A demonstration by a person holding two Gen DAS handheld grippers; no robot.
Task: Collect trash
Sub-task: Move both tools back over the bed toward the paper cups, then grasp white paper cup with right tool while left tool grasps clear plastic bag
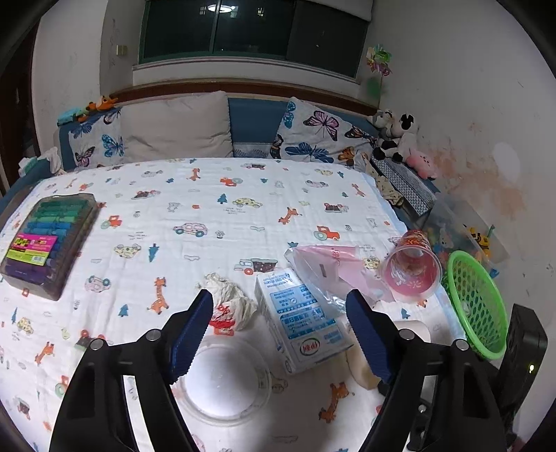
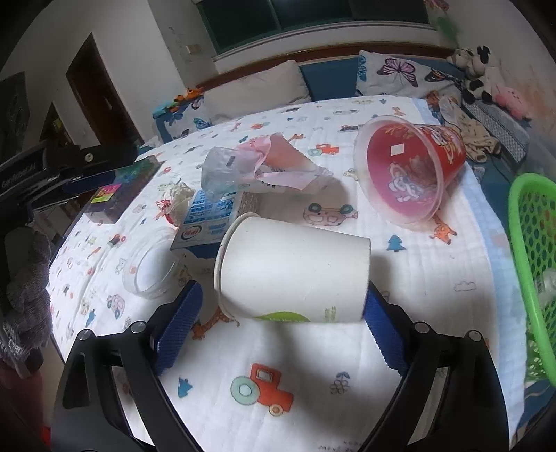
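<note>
White paper cup (image 2: 293, 274) on side, green print near base.

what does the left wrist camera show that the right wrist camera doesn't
Only the left wrist view shows the left tool, open over the milk carton, and the whole window. Only the right wrist view shows the right tool, open around the lying white paper cup, and a dark doorway. Both show the red cup, green basket, pink bag and clear glass dish.
</note>
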